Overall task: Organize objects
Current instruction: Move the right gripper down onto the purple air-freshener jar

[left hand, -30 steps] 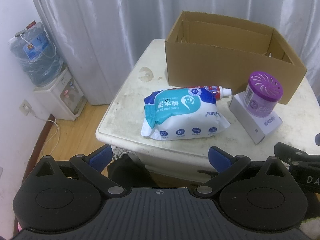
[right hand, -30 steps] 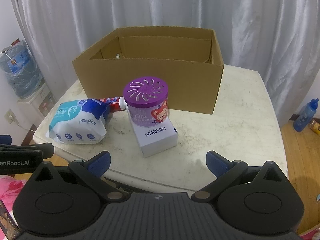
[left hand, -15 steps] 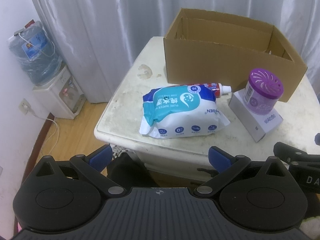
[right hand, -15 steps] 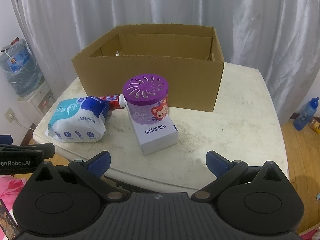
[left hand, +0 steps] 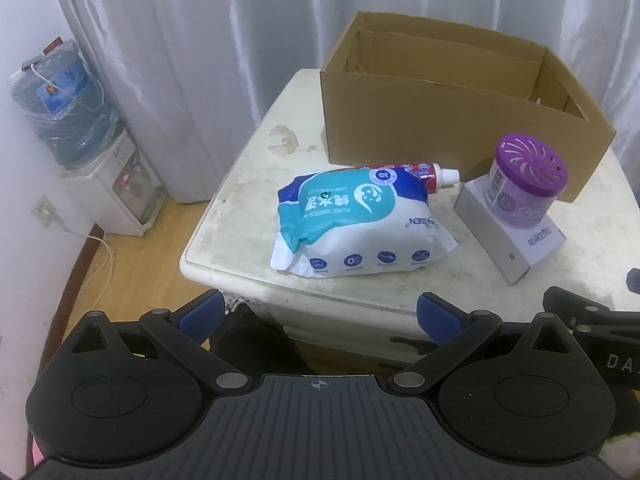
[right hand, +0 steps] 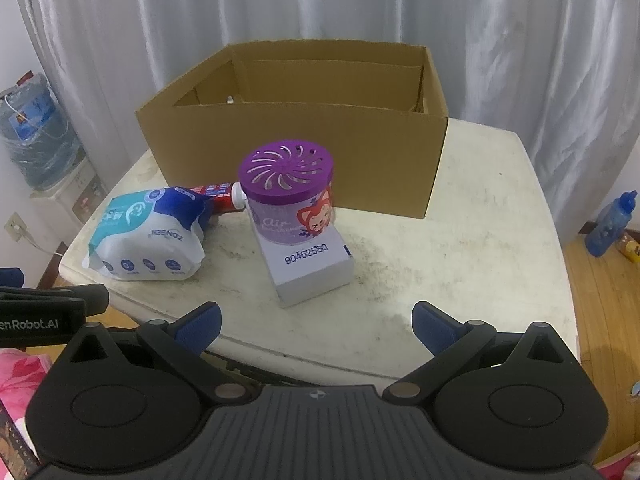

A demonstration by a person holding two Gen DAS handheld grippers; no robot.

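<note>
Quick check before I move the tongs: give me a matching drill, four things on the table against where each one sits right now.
Things:
1. purple-lidded air freshener
2. toothpaste tube
3. wet wipes pack
4. cardboard box

Places:
A. at the back of the table, open at the top
B. near the table's front left corner
C. on top of the small white box
D. lying behind the wipes, cap toward the freshener

Pairs: 1-C, 2-D, 3-B, 4-A
</note>
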